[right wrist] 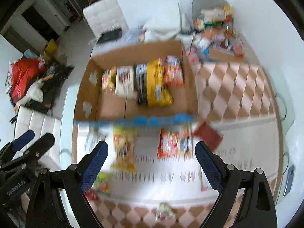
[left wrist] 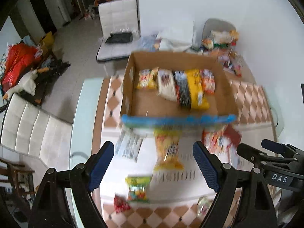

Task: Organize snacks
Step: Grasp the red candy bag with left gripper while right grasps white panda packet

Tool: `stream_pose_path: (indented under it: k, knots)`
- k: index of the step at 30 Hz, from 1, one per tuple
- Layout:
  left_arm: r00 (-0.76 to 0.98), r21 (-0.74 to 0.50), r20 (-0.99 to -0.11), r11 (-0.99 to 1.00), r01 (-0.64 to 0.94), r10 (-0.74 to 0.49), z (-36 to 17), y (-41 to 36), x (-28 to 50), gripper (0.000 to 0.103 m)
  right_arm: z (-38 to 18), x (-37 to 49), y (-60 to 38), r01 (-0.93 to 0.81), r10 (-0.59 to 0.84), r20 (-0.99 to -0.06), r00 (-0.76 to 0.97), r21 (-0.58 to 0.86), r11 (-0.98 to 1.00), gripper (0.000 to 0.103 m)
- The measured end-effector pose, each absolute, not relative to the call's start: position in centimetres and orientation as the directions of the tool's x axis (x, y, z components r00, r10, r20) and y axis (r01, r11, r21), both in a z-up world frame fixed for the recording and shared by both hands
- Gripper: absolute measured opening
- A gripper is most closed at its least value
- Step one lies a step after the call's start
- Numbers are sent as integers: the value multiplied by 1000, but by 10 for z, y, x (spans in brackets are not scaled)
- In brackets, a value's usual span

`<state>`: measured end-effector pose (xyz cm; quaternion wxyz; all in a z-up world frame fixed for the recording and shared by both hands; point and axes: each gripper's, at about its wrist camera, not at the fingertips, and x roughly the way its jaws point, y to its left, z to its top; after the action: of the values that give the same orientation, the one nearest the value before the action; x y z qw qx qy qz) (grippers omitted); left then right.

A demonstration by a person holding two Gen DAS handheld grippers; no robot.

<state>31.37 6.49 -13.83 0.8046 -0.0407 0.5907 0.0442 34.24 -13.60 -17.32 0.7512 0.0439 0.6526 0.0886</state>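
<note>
A cardboard box (left wrist: 171,58) (right wrist: 85,95) stands open on the table, with a row of snack packs along its far side, among them a yellow bag (left wrist: 196,87) (right wrist: 156,83). Loose packets lie in front of it: a yellow one (left wrist: 168,152) (right wrist: 123,148), an orange-red one (left wrist: 218,140) (right wrist: 172,144), a green-yellow candy bag (left wrist: 138,188). My left gripper (left wrist: 153,146) hangs open above these packets, holding nothing. My right gripper (right wrist: 151,145) is beside it, also open and empty. Both views are blurred.
The table carries a chequered cloth (right wrist: 237,87). A second heap of snacks (left wrist: 222,39) (right wrist: 216,19) sits at the back right. A phone (right wrist: 289,178) lies near the right edge. White chairs (left wrist: 117,19) (left wrist: 32,127) stand behind and left of the table.
</note>
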Motion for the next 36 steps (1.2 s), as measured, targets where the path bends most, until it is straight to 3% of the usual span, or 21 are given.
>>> stream_pose_path:
  k: [10,18,20,23,26,36]
  knots:
    - [53,-1,-999,985,-172,9,-231,70,222,85,-291,234,-140,-143,119,-968,-222,153,978,95]
    - [-88,9,-996,962,-272,-15,-282,92,176,85,-376,184,-150,-44,123,-901,-417,155,987,95]
    - [-99,16,-995,956,-293,-14,-287,99,172,85,-387,180,-152,-14,128,-893,-432,149,989,90]
    - [-102,21,-995,944,-329,-13,-292,111,168,85,-398,178,-152,9,114,-890,-442,123,992,69]
    - [-105,6,-994,927,-376,-36,-296,127,165,85,-402,176,-150,-4,82,-901,-426,92,996,56]
    - [-151,-44,-979,868,-495,-136,-324,173,162,85,-385,173,-140,-2,102,-921,-377,111,994,43]
